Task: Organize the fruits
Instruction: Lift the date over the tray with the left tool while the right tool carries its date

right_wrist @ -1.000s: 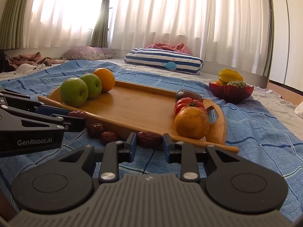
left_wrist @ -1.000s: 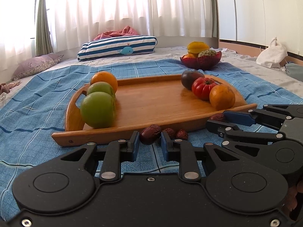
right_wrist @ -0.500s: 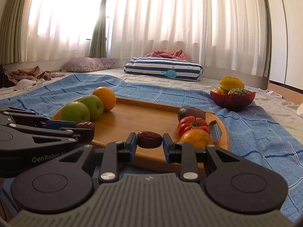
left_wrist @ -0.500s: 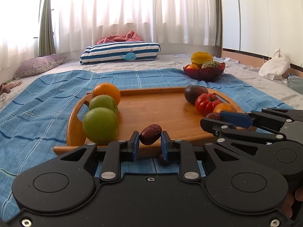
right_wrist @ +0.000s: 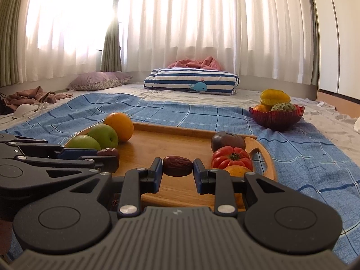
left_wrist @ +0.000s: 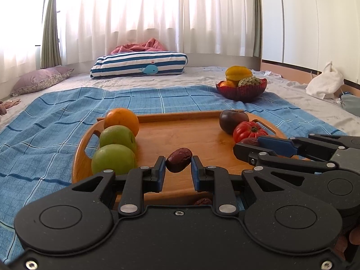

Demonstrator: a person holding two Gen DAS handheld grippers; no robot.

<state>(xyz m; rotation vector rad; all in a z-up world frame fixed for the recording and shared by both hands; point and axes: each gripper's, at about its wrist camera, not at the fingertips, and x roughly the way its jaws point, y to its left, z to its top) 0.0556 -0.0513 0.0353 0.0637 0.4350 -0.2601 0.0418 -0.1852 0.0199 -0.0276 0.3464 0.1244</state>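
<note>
Two tools each pinching a date, loose date [left_wrist: 203, 201] only in left view

Bowl [left_wrist: 241, 90] behind tray [left_wrist: 191, 132]

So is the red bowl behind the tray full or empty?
Full: the red bowl holds a yellow fruit, an orange one and a scaly green one, heaped above its rim.
</note>
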